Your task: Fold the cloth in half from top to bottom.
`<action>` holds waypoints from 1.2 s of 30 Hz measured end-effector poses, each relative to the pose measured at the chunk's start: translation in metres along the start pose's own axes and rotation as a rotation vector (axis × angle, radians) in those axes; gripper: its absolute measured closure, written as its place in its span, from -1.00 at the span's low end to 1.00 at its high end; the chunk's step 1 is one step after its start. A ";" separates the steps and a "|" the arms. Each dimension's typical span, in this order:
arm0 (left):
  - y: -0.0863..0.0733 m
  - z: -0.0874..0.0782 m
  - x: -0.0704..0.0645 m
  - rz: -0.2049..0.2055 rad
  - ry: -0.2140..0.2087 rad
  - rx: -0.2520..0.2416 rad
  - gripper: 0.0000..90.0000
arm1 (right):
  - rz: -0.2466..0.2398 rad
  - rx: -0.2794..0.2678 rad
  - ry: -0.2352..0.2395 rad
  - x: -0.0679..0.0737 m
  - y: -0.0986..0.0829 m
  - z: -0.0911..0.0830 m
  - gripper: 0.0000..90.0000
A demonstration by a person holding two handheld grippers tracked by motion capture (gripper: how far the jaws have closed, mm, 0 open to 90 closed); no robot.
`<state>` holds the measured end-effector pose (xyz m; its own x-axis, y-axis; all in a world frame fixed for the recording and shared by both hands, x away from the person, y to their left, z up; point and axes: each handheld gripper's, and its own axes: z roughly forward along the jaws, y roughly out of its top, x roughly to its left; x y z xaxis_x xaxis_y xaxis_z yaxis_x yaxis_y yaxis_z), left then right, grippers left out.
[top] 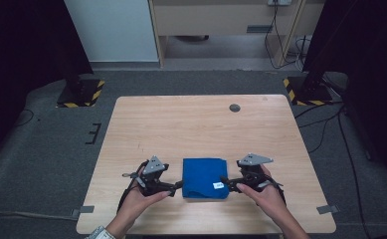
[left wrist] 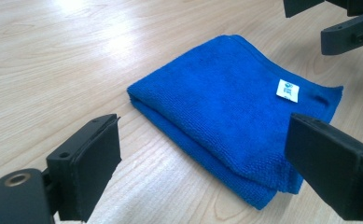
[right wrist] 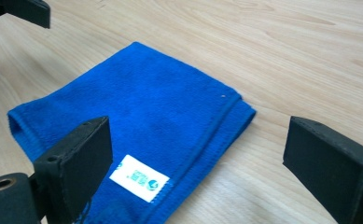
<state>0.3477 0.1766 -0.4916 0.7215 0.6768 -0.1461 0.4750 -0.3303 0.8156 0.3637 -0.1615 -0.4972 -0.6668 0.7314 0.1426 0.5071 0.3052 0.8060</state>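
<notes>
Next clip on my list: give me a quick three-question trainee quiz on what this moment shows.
1. True or false: the blue cloth lies folded on the table, between the left gripper and the right gripper.
2. Multiple choice: the small white label on the cloth sits nearest which gripper? A) the left gripper B) the right gripper C) midway between both
3. Fill in: in each gripper view the two black jaws stand ____, with nothing clamped between them.

Key: 1 true; 2 B; 3 open
</notes>
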 end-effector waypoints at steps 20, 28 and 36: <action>-0.002 -0.009 0.016 -0.027 0.044 0.002 -0.84 | 0.016 -0.017 -0.036 -0.015 0.004 -0.016 -0.83; -0.007 -0.016 0.024 -0.033 0.062 0.010 -0.85 | 0.029 -0.021 -0.058 -0.023 -0.001 -0.025 -0.83; -0.013 -0.020 0.030 -0.034 0.077 0.028 -0.85 | 0.040 -0.024 -0.068 -0.029 -0.007 -0.030 -0.83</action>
<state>0.3535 0.2147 -0.4954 0.6647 0.7358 -0.1291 0.5131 -0.3241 0.7948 0.3629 -0.2036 -0.4901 -0.6073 0.7828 0.1358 0.5189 0.2614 0.8139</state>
